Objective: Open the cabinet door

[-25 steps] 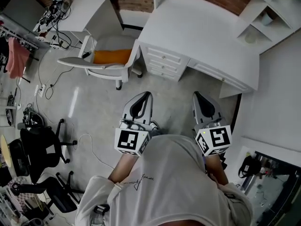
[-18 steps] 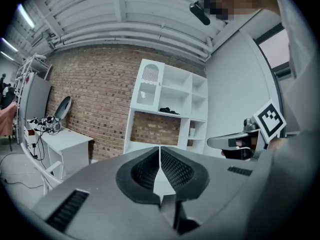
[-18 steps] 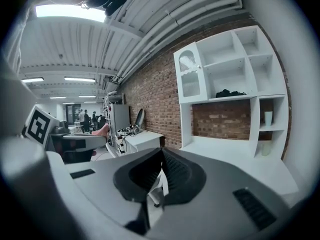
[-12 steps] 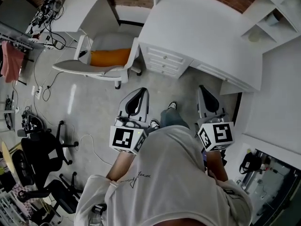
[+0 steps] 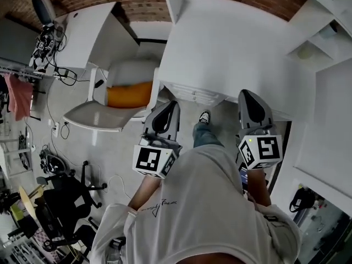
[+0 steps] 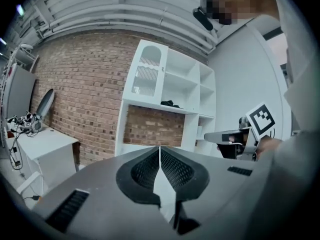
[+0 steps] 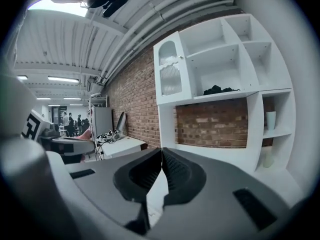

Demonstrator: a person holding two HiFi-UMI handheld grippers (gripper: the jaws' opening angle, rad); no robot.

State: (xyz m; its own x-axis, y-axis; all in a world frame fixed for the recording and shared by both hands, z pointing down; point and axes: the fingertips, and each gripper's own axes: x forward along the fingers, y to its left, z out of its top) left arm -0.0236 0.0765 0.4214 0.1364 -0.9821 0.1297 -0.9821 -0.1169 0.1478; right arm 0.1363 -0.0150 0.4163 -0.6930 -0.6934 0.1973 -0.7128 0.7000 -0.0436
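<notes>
Cabinet door (image 7: pixel 172 74), white with a ribbed arched pane, sits closed at the upper left of the shelf unit (image 7: pixel 240 84) that stands over the desk (image 5: pixel 231 48), well ahead of both grippers. The left gripper (image 5: pixel 169 106) and right gripper (image 5: pixel 246 94) point toward it from the desk's front edge, each clenched tight on nothing.

I count two grippers: left gripper (image 6: pixel 160 156), right gripper (image 7: pixel 161 156); one white desk (image 5: pixel 231 48); one orange-cushioned chair (image 5: pixel 118 100); one shelf unit (image 7: pixel 253 124) bearing one cabinet door (image 7: pixel 172 74).
</notes>
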